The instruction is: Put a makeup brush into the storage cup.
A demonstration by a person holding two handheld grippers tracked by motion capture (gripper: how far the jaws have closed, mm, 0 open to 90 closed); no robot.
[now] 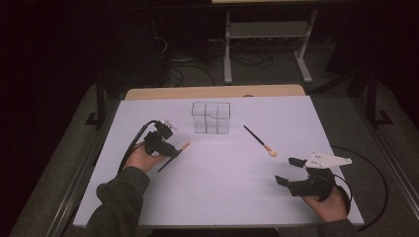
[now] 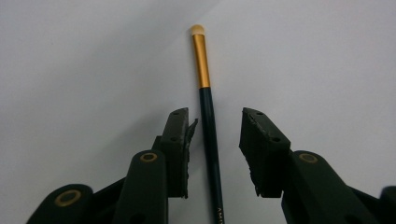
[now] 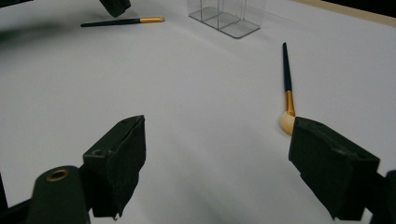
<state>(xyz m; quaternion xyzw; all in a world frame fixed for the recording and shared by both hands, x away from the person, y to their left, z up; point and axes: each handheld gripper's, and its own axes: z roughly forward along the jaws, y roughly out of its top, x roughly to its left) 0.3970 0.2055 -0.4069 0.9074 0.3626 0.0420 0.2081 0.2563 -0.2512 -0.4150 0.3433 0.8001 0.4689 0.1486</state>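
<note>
A slim brush with a dark handle, gold ferrule and small pale tip lies flat on the white sheet at the left. My left gripper stands low over it, and the handle runs between the jaws with a gap on each side, so it is open. A second brush with a fuller pale head lies right of centre. My right gripper rests at the near right, wide open and holding nothing, with that brush's head just beyond its right jaw.
A clear plastic organizer with compartments stands at the back middle of the white sheet; in the right gripper view the organizer is ahead. A wooden table edge runs behind it. Cables trail from both grippers.
</note>
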